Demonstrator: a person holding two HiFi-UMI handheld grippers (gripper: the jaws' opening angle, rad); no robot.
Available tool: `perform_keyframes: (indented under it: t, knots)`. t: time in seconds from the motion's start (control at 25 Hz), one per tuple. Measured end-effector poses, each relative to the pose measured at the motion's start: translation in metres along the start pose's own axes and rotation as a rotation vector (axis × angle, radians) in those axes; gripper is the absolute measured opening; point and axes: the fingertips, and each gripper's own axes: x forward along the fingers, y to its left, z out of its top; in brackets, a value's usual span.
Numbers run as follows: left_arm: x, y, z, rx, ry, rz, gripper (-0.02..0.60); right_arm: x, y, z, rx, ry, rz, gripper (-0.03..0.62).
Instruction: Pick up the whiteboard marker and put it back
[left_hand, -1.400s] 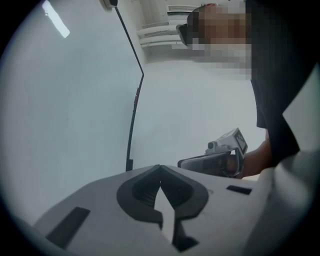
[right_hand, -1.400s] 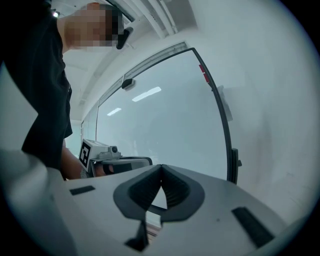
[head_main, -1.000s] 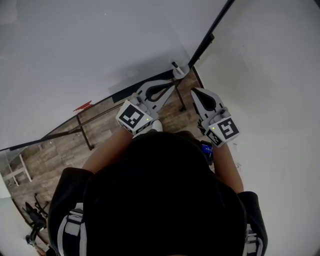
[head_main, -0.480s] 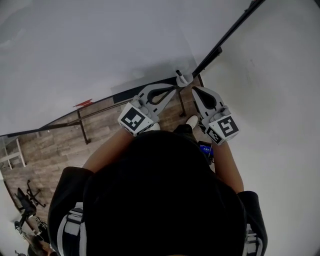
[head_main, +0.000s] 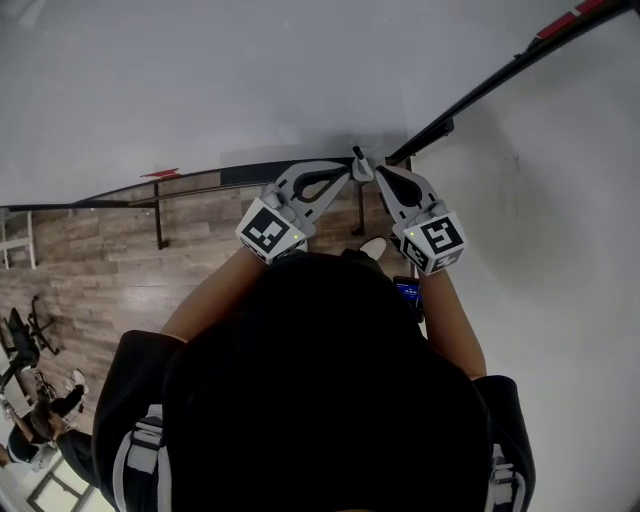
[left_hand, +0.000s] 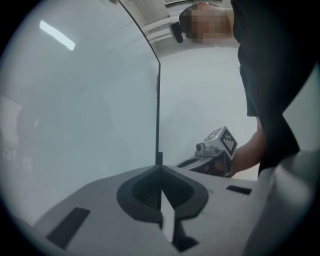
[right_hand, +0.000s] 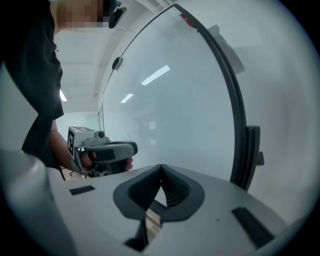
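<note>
- What looked like the whiteboard marker (head_main: 357, 154) was one small dark stub at the upper centre of the head view. It poked out just past the point where the two tongs met. Whether either of them gripped it could not be told, and neither gripper view showed it clearly.
- The left tongs (head_main: 350, 171) reached in from the lower left and the right tongs (head_main: 380, 172) from the lower right. Their tips almost touched just below the stub.
- In the left gripper view, the left tongs' jaws were pressed together at the tips, with nothing plainly between them. One thin dark vertical line rose straight above the tips.
- In the right gripper view, the right tongs' jaws were likewise pressed together, with nothing between them.
- There were two marker cubes, one on each of the tongs. The left cube (head_main: 268, 230) sat left of centre in the head view and the right cube (head_main: 432, 242) right of centre.
- Each gripper view caught the other tongs once, at mid-height towards the frame's edge.
- One dark frame (right_hand: 237, 120) with one bracket (right_hand: 252, 150) ran down the right side of the right gripper view. A glossy board (right_hand: 175, 100) lay to its left, with two bright strips of light reflected in it.
- In the head view, one person's dark head (head_main: 320, 380) filled the lower middle. Plank floor (head_main: 90, 270) lay at the left and a white wall (head_main: 560, 260) at the right.
</note>
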Motion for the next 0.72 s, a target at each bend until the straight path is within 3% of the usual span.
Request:
perform_keyframes:
  t: [0.4,0.72]
  knots:
    - [0.009,0.009,-0.024,0.008,0.039,0.144,0.003,0.036,-0.036,-0.065,-0.009,0.217,0.053,-0.002]
    - [0.011,0.020,-0.036,-0.003,0.052,0.201,0.003,0.066,-0.049,-0.095,-0.059,0.300,0.068,0.003]
